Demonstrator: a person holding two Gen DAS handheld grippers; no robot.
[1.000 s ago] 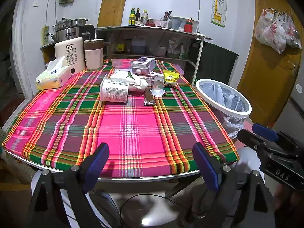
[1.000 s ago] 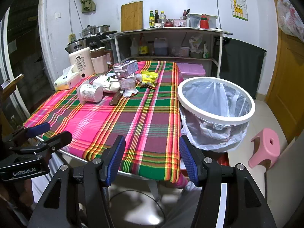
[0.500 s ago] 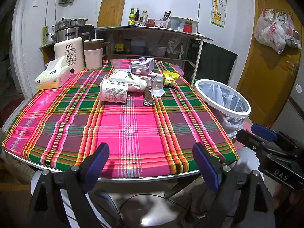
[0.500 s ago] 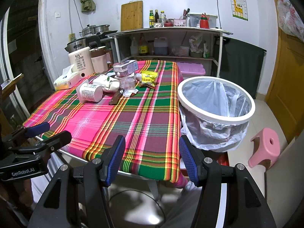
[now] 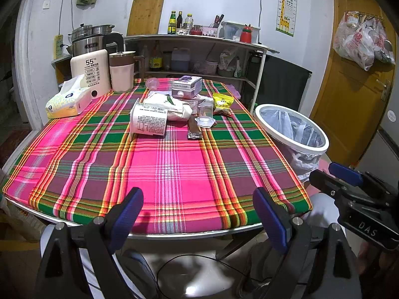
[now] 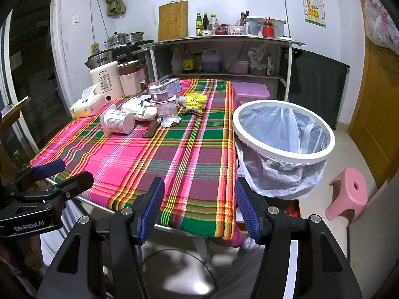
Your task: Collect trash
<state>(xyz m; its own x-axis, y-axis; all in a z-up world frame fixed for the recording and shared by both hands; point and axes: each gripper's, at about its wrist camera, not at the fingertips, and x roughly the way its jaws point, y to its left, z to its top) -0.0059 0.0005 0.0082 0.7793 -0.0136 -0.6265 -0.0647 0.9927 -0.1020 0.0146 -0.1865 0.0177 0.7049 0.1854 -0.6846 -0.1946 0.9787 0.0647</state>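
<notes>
Trash lies in a heap at the far middle of the plaid table (image 5: 174,169): a tipped white cup (image 5: 149,120) (image 6: 117,124), a crumpled white bag (image 5: 167,106), a brown wrapper (image 5: 194,131) (image 6: 151,130), a peeled lid (image 5: 205,122), a yellow snack packet (image 5: 222,102) (image 6: 195,100) and small boxes (image 5: 186,87). A white bin (image 5: 291,130) (image 6: 283,129) lined with a plastic bag stands at the table's right edge. My left gripper (image 5: 198,220) is open and empty at the near table edge. My right gripper (image 6: 199,209) is open and empty near the front right corner.
A tissue pack (image 5: 68,101), a white 55° appliance (image 5: 91,73) and a pink jug (image 5: 122,73) stand at the back left. Behind the table is a shelf unit (image 5: 199,57). A pink stool (image 6: 348,194) sits on the floor right of the bin.
Both grippers stay open and nearly still; the left wrist view has crept slightly forward and left.
</notes>
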